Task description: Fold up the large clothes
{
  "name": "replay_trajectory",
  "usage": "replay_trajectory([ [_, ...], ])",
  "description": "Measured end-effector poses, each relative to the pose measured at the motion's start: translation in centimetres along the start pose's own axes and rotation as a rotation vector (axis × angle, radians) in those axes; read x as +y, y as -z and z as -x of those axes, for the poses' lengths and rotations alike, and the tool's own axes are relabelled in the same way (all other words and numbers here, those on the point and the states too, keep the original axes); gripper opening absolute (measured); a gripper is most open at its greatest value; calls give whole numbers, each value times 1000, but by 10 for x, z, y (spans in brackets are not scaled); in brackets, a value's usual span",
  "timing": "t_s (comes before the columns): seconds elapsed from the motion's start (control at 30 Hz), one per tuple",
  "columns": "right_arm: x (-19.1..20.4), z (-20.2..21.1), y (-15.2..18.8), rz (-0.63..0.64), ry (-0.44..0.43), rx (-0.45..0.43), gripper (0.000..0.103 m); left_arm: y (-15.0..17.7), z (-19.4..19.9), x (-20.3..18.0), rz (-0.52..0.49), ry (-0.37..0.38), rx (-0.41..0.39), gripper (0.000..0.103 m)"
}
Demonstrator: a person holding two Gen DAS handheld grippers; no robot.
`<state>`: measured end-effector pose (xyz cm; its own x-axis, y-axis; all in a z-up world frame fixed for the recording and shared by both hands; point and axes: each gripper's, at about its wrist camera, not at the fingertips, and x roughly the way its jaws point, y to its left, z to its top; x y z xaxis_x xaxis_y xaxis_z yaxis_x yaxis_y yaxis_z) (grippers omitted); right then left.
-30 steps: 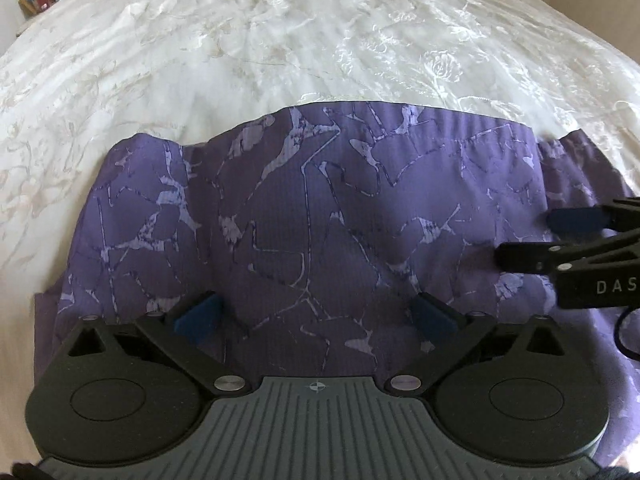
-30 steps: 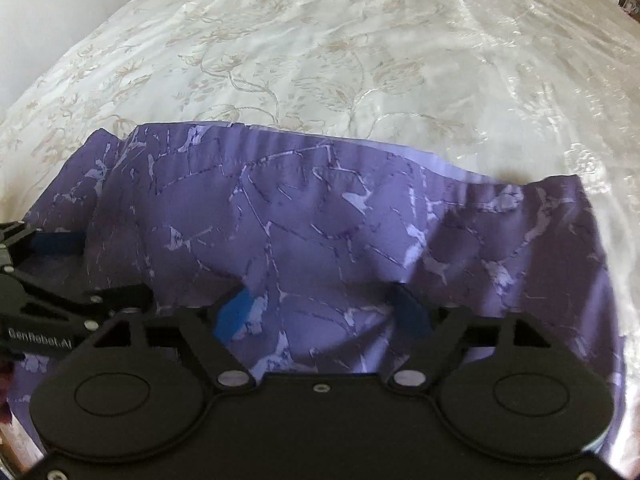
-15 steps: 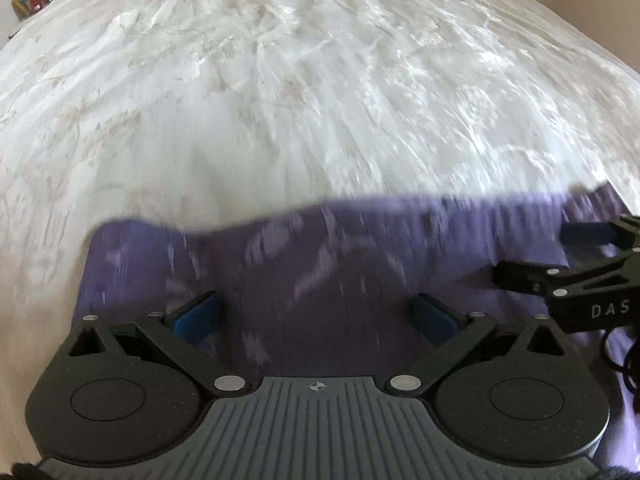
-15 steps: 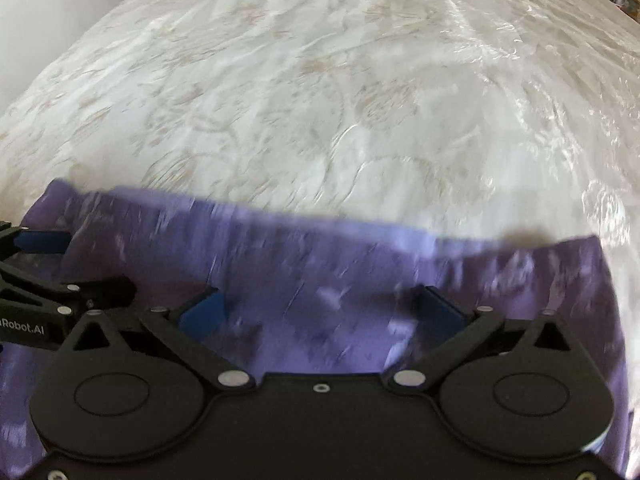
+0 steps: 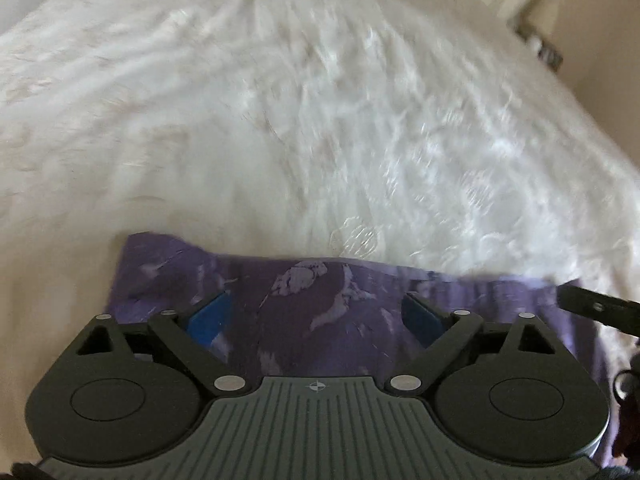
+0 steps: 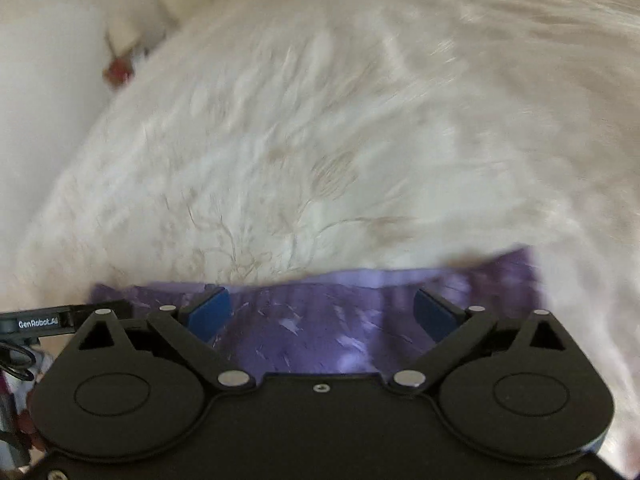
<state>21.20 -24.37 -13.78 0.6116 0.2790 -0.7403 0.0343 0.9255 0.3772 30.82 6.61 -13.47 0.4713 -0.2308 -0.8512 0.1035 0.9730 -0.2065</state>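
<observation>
While spread wide, left gripper and right gripper (empty) hover over purple garment.

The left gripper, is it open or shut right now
Open. In the left wrist view, the left gripper has its blue pads set wide apart, with the purple garment visible between them, not pinched.

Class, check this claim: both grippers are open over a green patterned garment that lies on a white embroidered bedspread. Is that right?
Not quite: the garment is purple with a pale marbled pattern, not green, as the left wrist view shows. The rest holds: the left gripper and the right gripper both have their jaws spread apart over it, and it lies on the white embroidered bedspread.
</observation>
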Motion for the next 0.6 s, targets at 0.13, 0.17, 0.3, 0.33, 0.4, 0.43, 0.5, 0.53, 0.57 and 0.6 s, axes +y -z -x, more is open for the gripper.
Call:
replay_trajectory([
  [0.13,-37,57,25,-84,9,-61,99,23,37,-6,26,28,-57,93],
  [0.17,-46,69,32,-107,16,-67,99,30,43,-10,25,41,-63,93],
  [0.3,-87,98,63,-186,43,-28,99,56,53,-28,19,109,-59,88],
  [0.33,-94,101,70,-203,47,-11,99,63,52,-33,20,130,-52,82],
  [0.4,-107,106,83,-229,35,27,99,76,51,-43,27,161,-32,65],
  [0.43,-109,108,88,-234,24,39,99,83,49,-48,31,170,-21,50],
  [0.5,-112,108,95,-230,-2,67,99,91,41,-56,39,155,-2,29],
  [0.53,-113,107,96,-226,-15,80,99,96,39,-59,43,141,4,18],
  [0.57,-112,103,97,-223,-31,96,99,99,37,-62,48,126,8,16],
  [0.6,-112,101,98,-219,-47,110,99,102,36,-65,56,118,5,16],
])
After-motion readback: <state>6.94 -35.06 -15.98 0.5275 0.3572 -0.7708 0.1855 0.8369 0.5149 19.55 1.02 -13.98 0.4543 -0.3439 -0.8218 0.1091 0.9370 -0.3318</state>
